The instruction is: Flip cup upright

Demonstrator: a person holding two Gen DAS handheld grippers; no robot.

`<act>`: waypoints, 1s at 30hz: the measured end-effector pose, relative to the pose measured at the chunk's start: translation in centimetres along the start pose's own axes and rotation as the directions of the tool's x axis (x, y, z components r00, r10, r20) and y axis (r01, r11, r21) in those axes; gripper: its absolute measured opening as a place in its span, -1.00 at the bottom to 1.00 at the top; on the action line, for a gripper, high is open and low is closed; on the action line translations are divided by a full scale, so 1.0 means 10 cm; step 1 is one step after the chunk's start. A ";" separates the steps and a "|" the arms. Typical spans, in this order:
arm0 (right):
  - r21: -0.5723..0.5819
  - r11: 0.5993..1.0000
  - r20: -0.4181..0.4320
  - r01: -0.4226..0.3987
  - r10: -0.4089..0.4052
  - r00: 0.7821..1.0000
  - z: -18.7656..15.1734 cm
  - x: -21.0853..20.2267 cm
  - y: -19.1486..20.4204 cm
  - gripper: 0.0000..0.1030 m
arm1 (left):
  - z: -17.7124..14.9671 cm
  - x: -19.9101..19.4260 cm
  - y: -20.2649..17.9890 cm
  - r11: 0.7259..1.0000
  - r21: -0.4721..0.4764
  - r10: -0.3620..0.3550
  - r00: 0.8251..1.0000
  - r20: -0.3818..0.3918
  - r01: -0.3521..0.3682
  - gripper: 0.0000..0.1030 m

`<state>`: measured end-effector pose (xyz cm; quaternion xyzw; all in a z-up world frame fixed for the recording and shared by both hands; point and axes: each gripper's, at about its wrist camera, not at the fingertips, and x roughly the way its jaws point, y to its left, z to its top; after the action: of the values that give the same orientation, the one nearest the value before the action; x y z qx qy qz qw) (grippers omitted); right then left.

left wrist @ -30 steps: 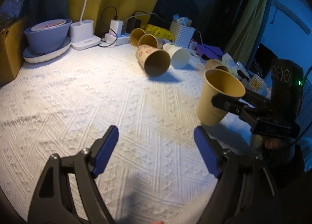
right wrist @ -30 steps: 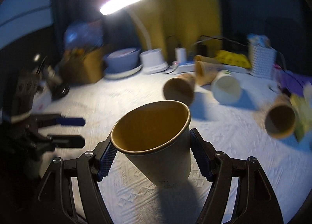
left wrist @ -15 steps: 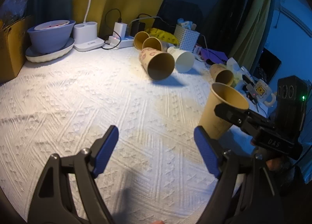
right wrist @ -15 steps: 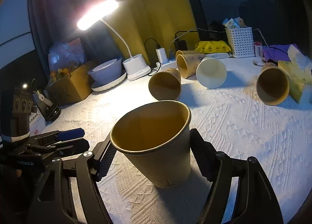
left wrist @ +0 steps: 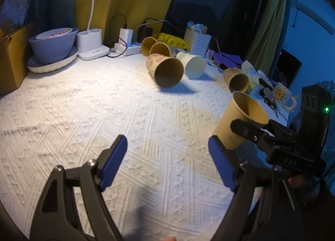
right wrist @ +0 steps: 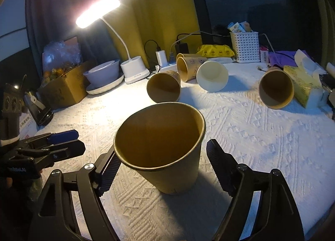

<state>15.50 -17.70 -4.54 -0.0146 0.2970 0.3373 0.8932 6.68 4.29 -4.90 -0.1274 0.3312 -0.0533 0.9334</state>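
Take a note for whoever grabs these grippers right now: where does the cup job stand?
Left gripper: open, empty, above the white textured tablecloth.
Right gripper: its fingers flank the tan paper cup; I cannot tell whether it is gripping.
Done: that cup stands upright on the cloth.
Left: make sure it is released, then back off. Five other paper cups lie on their sides behind it.

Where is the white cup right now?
The white cup lies on its side at the back of the table, between the patterned brown cups and the white basket.

Two low, close wrist views — shared cup (left wrist: 234, 124) (right wrist: 161, 146), tablecloth (left wrist: 104, 104) (right wrist: 261, 136).
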 end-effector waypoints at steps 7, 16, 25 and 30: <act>-0.002 1.000 0.021 0.018 -0.018 1.000 -0.03 -0.21 0.04 0.66 | 0.00 -0.12 -0.11 1.000 0.016 -0.003 1.000 0.013 0.003 0.57; 0.007 0.998 0.028 0.056 -0.056 0.998 -0.07 -0.48 0.06 0.66 | 0.00 -0.29 -0.23 1.000 0.017 -0.025 0.999 0.025 0.025 0.57; 0.024 0.994 0.062 0.104 -0.105 0.993 -0.04 -0.77 0.13 0.66 | 0.02 -0.41 -0.34 0.999 0.023 -0.036 0.998 0.050 0.035 0.57; 0.011 0.988 0.110 0.153 -0.153 0.982 0.02 -0.97 0.20 0.66 | 0.05 -0.49 -0.40 0.999 0.035 -0.032 0.997 0.072 0.029 0.57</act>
<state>8.63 -21.87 1.25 -0.0173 0.2455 0.2677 0.9315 3.08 1.45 -0.47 -0.1183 0.2942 -0.0684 0.9459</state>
